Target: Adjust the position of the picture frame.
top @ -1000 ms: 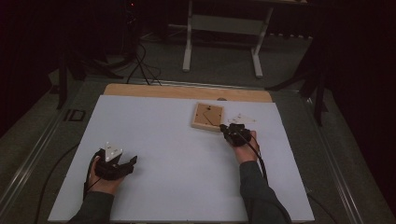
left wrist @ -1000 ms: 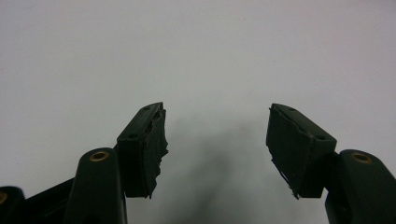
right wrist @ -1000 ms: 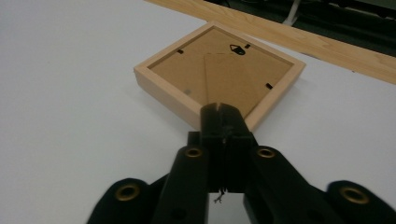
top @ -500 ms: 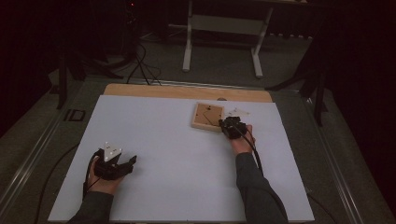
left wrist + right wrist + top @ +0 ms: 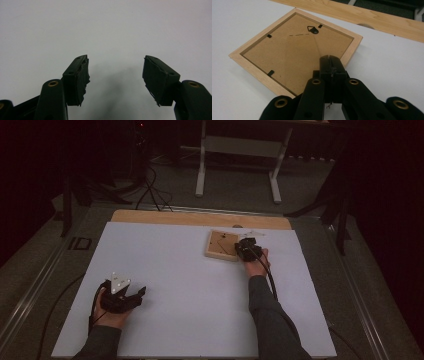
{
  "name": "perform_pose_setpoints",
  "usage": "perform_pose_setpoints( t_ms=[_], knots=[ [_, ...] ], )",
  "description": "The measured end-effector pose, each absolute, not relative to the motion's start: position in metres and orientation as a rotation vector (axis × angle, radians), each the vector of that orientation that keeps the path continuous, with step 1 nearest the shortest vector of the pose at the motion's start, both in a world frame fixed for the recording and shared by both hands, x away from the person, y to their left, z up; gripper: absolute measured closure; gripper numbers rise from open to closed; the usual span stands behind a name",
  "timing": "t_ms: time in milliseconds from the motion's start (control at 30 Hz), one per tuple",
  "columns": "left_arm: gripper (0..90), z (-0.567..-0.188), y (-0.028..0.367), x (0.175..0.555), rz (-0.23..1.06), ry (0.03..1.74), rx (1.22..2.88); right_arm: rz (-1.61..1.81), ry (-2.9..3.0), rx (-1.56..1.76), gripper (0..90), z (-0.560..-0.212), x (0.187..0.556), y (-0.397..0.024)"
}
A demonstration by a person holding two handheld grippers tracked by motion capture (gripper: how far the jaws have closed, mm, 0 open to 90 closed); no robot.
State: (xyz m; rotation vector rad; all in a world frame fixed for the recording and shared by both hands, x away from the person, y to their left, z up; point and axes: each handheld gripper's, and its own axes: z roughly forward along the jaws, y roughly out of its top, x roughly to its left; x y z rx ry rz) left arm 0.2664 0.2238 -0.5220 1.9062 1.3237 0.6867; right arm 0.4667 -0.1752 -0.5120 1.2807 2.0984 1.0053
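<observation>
Picture frame (image 5: 222, 245) lies face down on the white table sheet (image 5: 190, 285), far right of centre, just short of the bare wood strip (image 5: 200, 218) along the table's far edge. In the right gripper view the frame (image 5: 294, 50) shows its brown backing board, a pale wooden border, 3 visible small black retaining tabs (image 5: 270, 73) and 1 black hanger (image 5: 313, 29) near the far edge.

Right gripper (image 5: 246, 248) sits at the frame's near right side. Its jaws are clenched together with nothing between them, the joined tip (image 5: 331, 60) poised over the backing board close to the border; whether it touches the board cannot be told.

Left gripper (image 5: 131, 296) rests near the table's near left corner, well apart from the frame. Its jaws are released and spread wide, pads (image 5: 80, 75) over bare white sheet, holding nothing.

Handling, as a judgement: the frame looks light and stiff, thin wood around a hardboard back. Glass in front is likely but hidden, so it should be treated as fragile and not dropped or slid hard. The backing is smooth and flat with no purchase for closed jaws. The best hold is across the wooden border, 1 jaw outside and 1 in the recess. The tabs look small and bendable; a closed tip could push one aside.

No brand, label or writing can be read on the frame or grippers.
</observation>
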Motion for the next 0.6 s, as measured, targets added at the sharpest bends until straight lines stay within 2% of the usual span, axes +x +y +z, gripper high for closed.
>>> perform_pose_setpoints(
  t_ms=[600],
  knots=[
    [37.7, -0.522, 0.224, 0.264, 0.701, 1.318, 1.906, 0.968, 2.135, 1.296, 90.0, -0.512, 0.484, -0.169]
  ],
)
